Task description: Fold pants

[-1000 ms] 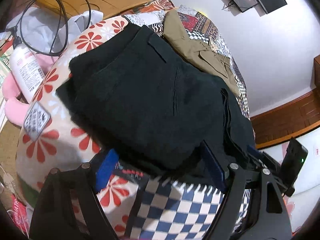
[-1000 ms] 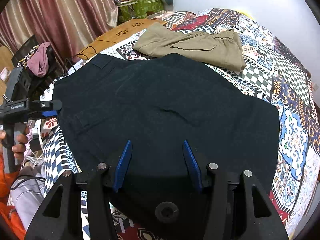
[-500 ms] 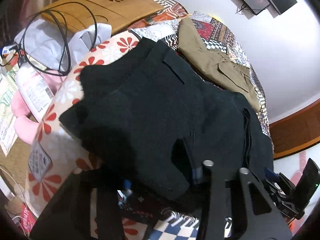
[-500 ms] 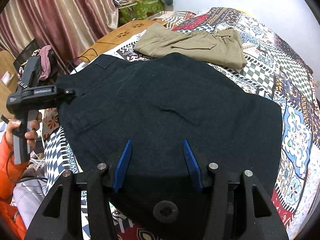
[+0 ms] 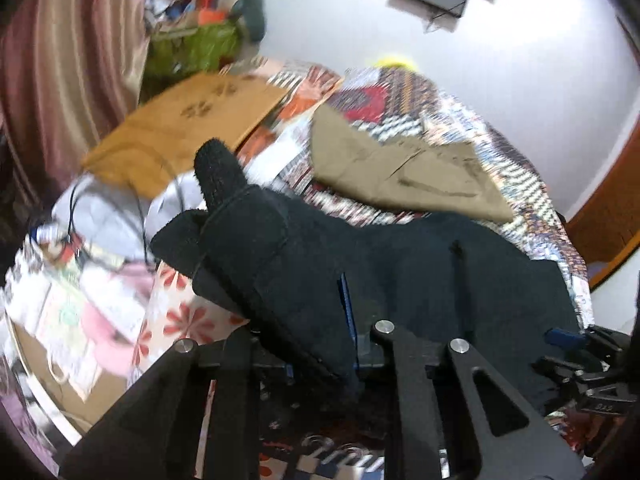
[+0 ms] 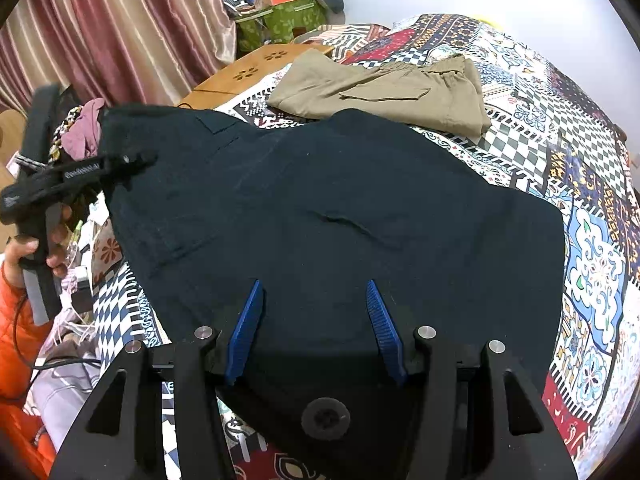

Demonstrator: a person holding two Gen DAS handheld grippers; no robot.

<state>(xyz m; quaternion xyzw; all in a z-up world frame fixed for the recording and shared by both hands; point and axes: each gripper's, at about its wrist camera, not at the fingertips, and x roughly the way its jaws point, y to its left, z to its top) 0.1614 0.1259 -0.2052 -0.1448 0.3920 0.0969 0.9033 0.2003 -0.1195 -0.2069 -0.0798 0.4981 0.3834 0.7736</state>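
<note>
Black pants [image 6: 340,216] spread across near part of bed [image 6: 592,280], long axis running left to right. Left gripper [image 5: 320,344] closing on raised left-edge fold, cloth pinched between jaws. Right gripper [image 6: 316,328] half-wide, nothing pinched (pants just beneath, contact unclear). Left hand [image 6: 36,244] nearer lifted end; fold likely goes rightward over the rest. Khaki pants [image 6: 384,92] beyond.

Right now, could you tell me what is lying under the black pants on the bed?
The black pants lie on a patterned quilt, which shows all round them. Their far edge overlaps the khaki pants. Whatever else lies beneath is covered.
</note>
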